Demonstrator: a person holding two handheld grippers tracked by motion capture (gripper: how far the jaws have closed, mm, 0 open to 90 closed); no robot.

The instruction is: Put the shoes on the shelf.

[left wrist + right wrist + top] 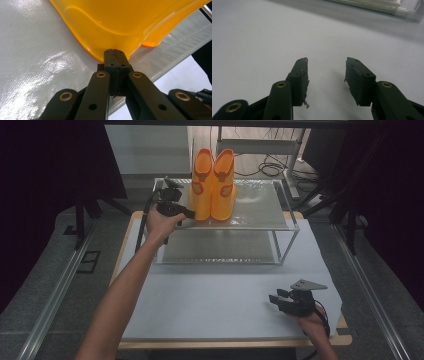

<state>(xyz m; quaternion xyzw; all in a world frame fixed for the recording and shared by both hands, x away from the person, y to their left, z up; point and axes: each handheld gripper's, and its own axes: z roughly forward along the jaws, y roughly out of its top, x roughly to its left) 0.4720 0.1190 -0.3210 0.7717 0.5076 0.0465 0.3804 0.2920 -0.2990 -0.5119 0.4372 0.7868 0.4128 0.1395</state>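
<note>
We see a pair of glossy orange rubber rain boots standing upright, side by side and touching, on the top shelf of a two-tier metal-framed rack with silvery woven shelf liners. The rack sits at the far edge of the bench, which is covered in pale grey cloth; the boots are toward the rack's left end.

Handling, as we judge it: moulded rubber or soft plastic, light, hollow, shafts flexible enough to fold under a pinch. The surface looks smooth and shiny, so likely slippery against hard pads. Not fragile. Best hold is probably the thin top cuff or the sole rim, where a narrow bite can close over one wall; the foot looks too broad for it.

The left gripper has its jaws fully together, tips touching the lower orange edge of the left boot near the shelf liner. In the left gripper view nothing shows between the pads, so we read this as a closed nudge or contact, not a grasp.

The right gripper rests low near the bench's near right corner, jaws spread wide, nothing between them, well apart from the rack.
</note>
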